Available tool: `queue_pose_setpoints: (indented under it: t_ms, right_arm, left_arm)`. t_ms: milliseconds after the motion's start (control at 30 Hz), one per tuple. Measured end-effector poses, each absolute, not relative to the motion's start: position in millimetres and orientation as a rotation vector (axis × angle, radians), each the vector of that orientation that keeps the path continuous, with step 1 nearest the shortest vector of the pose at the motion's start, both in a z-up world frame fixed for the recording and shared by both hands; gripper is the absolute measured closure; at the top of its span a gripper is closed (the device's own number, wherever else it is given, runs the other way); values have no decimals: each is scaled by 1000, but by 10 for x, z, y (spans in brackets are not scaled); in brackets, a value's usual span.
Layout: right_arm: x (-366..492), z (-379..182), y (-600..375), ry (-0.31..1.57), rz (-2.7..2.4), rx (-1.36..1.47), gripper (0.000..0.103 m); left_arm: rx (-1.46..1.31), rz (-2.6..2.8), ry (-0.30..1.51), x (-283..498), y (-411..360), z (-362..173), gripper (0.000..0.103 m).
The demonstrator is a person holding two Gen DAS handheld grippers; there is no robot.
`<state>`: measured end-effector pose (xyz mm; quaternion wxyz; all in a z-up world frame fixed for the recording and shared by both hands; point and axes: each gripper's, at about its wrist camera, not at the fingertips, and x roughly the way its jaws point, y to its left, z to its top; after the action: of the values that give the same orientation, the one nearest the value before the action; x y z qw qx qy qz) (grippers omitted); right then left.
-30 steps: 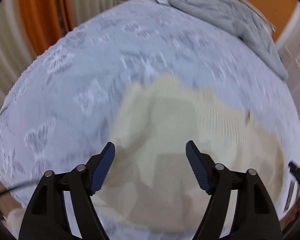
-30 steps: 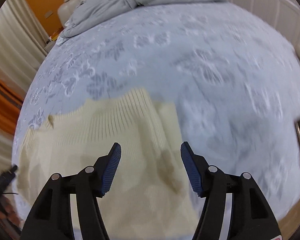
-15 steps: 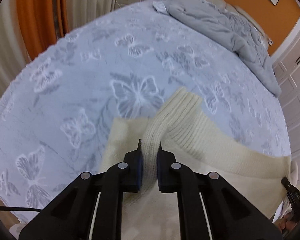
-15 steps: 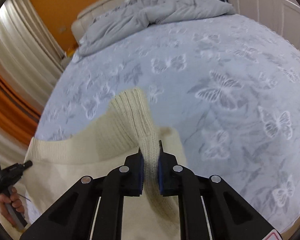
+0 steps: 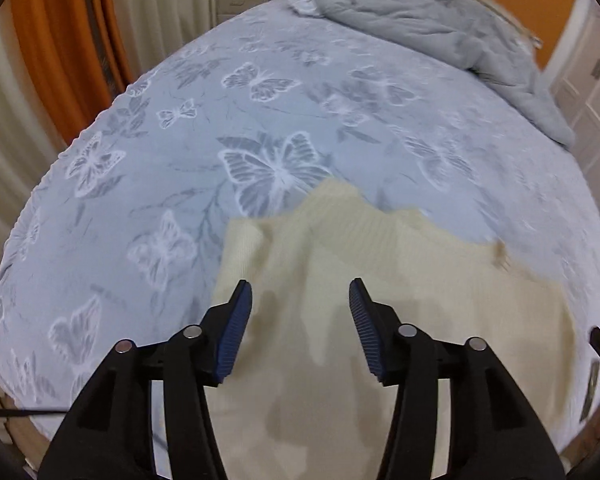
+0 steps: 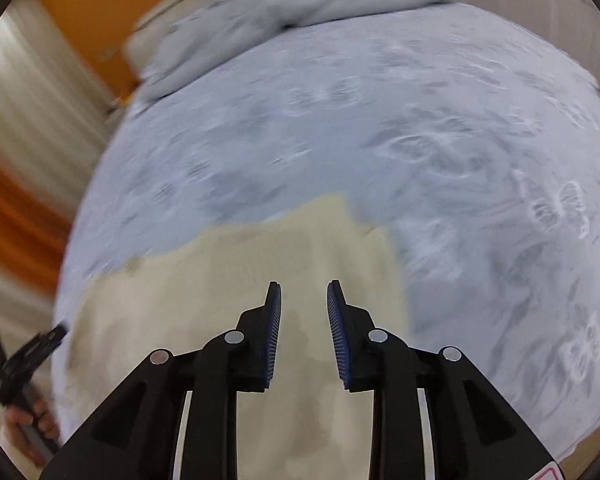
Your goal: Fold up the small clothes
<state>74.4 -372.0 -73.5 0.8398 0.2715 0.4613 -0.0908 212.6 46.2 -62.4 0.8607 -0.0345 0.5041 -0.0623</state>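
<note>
Sweater (image 5: 400,300), cream knit, lies flat on the bedspread (image 5: 180,160) at the near edge of the bed, straight under both my grippers. From the left wrist I see its ribbed band running along the far side, with one ribbed part (image 5: 332,204) poking out past the rest toward a big white butterfly (image 5: 272,172) in the pattern. A small brown tag (image 5: 500,252) sits at the right end of that ribbed edge. Grey shadow patches fall on the knit between the fingers.

My left gripper (image 5: 300,300) hangs above the sweater with its jaws apart and opening; the blue pads (image 5: 232,336) have clear space between them and press on nothing, only the cloth lying below. My right gripper (image 6: 303,300) is the same, jaws opening though narrower, nothing pinched, the sweater (image 6: 240,280) spread beneath it. The right wrist view is smeared by motion, so I cannot make out the knit detail there.

At the left edge of the right wrist view I see the left gripper's black body with a hand (image 6: 28,428) wrapped round its handle. At the head of the bed a grey duvet (image 5: 440,28) is bunched up. Orange curtain (image 5: 60,40) and pale curtain (image 5: 160,8) hang to the left, with an orange wall behind.
</note>
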Motion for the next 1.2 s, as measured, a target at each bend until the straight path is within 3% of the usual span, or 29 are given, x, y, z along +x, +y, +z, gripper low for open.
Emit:
queue_pose_setpoints:
  t_ms: [100, 267, 333, 400, 467, 533, 600, 667, 933, 1133, 1200]
  right_arm:
    - [700, -930, -3166, 1072, -45, 531, 78]
    - [402, -1325, -3200, 1153, -145, 515, 103]
    - [183, -1249, -3438, 1154, -219, 531, 103]
    - [49, -1130, -3566, 1144, -305, 496, 93]
    - [-41, -1143, -3639, 1160, -320, 486, 95]
    - [-67, -1332, -3676, 1231, -338, 463, 100]
    - [-109, -1328, -3709, 1221, -361, 489, 99]
    - [-143, -1173, -3647, 1175, -367, 517, 88]
    - [322, -768, -2691, 1130, -104, 369, 88]
    - [793, -1305, -1964, 1267, -23, 196, 89]
    - [848, -1348, -1883, 1225, -33, 134, 89]
  left_arm:
    - [-83, -154, 1115, 1829, 400, -755, 52]
    - [-40, -95, 1191, 1544, 486, -1120, 53]
    - [-34, -96, 1175, 1474, 588, -1059, 53]
    - [-59, -96, 1171, 1435, 696, -1008, 53]
    - [-139, -83, 1141, 1324, 861, -950, 51]
    - [-194, -10, 1154, 1282, 1024, -1020, 41]
    - [-222, 62, 1199, 1268, 1122, -1110, 41]
    - [-248, 67, 1200, 1203, 1230, -1098, 41]
    - [-162, 68, 1176, 1113, 1223, -1002, 41]
    - [-156, 47, 1166, 1023, 1249, -953, 41]
    - [-160, 46, 1171, 990, 1270, -965, 40]
